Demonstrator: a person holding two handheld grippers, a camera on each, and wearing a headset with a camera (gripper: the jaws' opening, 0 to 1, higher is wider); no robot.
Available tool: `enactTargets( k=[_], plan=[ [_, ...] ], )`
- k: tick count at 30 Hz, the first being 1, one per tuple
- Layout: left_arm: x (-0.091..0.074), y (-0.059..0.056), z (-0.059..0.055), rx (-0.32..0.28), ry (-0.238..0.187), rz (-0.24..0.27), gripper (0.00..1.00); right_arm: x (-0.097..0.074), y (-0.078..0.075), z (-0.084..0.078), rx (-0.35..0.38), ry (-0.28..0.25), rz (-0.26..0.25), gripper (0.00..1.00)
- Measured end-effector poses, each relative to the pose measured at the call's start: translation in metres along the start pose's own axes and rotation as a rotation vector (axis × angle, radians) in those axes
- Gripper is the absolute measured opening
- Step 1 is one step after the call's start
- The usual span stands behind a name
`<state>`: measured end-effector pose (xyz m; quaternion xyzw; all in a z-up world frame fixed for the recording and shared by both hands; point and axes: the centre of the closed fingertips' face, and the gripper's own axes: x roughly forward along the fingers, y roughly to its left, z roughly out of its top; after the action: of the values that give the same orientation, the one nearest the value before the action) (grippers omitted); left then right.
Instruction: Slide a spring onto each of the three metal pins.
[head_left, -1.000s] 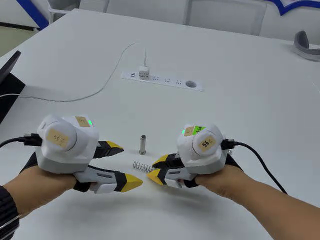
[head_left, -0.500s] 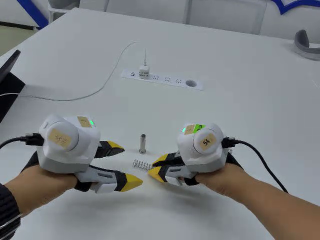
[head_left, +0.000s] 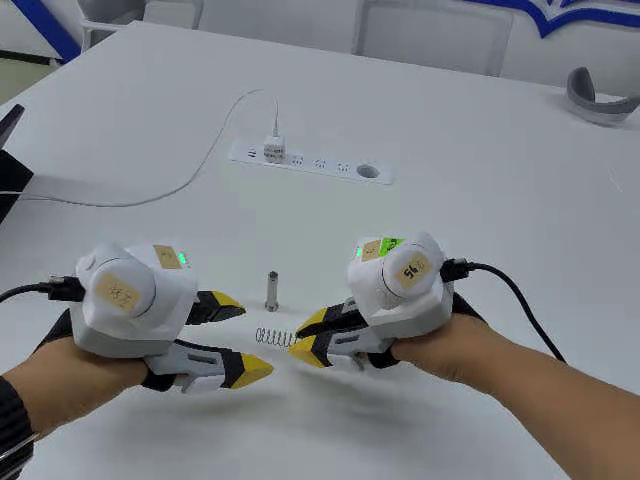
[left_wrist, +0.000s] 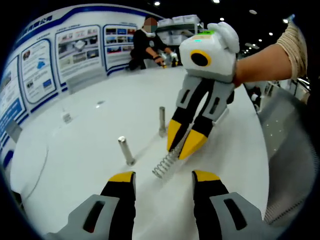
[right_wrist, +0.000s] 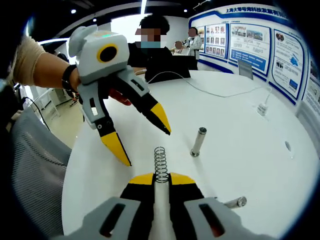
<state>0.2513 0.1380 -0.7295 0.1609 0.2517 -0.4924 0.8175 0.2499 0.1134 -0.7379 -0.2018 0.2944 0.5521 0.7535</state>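
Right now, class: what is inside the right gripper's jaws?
One end of the spring sits clamped between the tips of the right gripper; the rest sticks out in front. How far it runs back between the jaws is covered.

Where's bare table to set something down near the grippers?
Free: the wide stretch between the power strip and the upright pin, and the table beyond the right gripper. Crowded: the gap between it and the left gripper, around the spring.

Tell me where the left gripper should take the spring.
Probably the spring by its free end, from the left, jaws across the coils: the right gripper is shut on the other end, so it sticks out toward the open left gripper.
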Motion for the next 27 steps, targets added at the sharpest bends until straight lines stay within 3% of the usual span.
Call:
enactTargets(
  k=[18, 27],
  plan=[
    [0.003, -0.017, 0.005, 0.130, -0.006, -0.046, 0.21, -0.015, 0.018, 0.006, -0.077, 0.071, 0.064, 0.11],
    [0.005, -0.018, 0.006, 0.149, -0.011, -0.043, 0.13, -0.021, 0.021, 0.012, -0.099, 0.078, 0.067, 0.11]
  ],
)
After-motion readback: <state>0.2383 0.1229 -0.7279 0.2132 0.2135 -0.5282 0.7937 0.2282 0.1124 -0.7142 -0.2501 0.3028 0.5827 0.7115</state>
